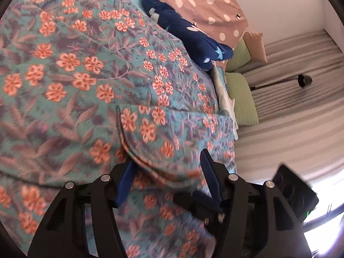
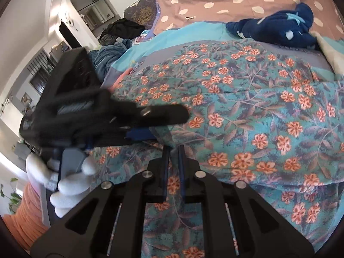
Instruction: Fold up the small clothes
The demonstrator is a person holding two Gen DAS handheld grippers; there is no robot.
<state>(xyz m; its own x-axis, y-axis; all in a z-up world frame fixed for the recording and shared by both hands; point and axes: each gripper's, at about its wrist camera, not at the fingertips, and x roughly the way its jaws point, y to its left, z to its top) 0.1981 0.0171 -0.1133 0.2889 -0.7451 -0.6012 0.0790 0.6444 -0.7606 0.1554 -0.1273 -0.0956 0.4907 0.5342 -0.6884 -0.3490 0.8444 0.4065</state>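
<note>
A teal garment with orange flowers (image 1: 90,81) lies spread over the bed and fills both views (image 2: 258,116). My left gripper (image 1: 167,163) is open, its fingers wide apart over a folded hem of the garment. My right gripper (image 2: 173,148) is shut on a fold of the same garment at its near edge. The left gripper also shows in the right wrist view (image 2: 150,126), just left of my right gripper, with a white-gloved hand (image 2: 71,178) on it.
A dark blue fleece item with pale shapes (image 1: 189,36) lies past the garment on a dusty-pink polka-dot sheet (image 1: 204,2). Green pillows (image 1: 243,99) and a beige pillow (image 1: 255,45) sit at the bed's edge. Clothes pile at the far left (image 2: 120,32).
</note>
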